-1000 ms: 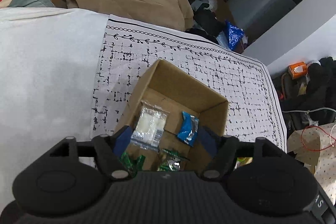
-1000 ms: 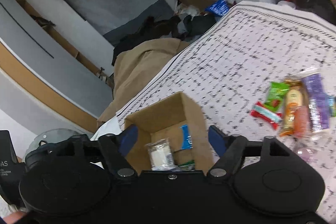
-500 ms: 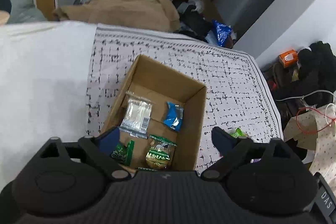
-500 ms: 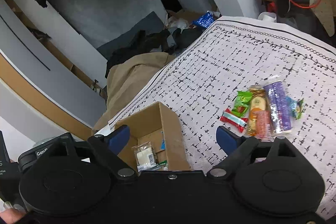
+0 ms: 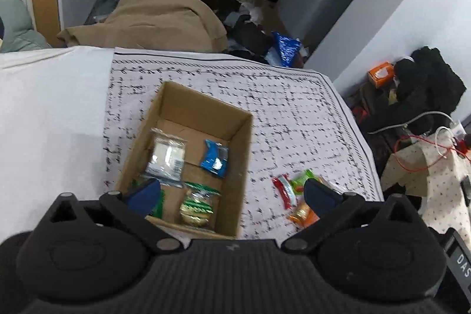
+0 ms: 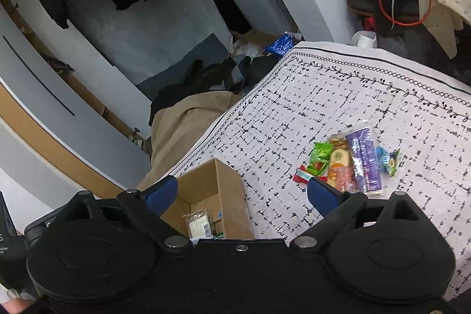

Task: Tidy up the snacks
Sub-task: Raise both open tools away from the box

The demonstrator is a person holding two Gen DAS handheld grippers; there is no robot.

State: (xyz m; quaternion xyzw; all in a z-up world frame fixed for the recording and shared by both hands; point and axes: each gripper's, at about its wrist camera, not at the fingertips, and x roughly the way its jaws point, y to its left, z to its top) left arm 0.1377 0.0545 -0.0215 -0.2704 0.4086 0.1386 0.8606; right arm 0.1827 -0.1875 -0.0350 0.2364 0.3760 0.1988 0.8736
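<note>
The left gripper (image 5: 231,192) is hanging with its fingers spread wide and holding nothing, and it is pulling up and back from the cardboard box (image 5: 188,158): a second ago its fingers were down at the box mouth and closer together, and now the whole box and part of the pile beyond are showing. Just beyond the fingers, a green and gold packet (image 5: 196,206) is lying on the box floor near the front wall, a spot the gripper was covering a second ago, so it reads as just dropped. Further in, a clear packet (image 5: 167,157) and a blue packet (image 5: 215,158) are lying side by side.

The right gripper (image 6: 241,193) is also gaping wide and empty, and it is swinging away from the box toward the loose snacks (image 6: 350,162), which are sitting well apart from the box on the patterned cloth (image 6: 338,96). A purple packet (image 6: 363,158) and a green packet (image 6: 319,156) are resting there among others, touching one another.

One drop looks finished, and the pile is waiting for the next pick.
</note>
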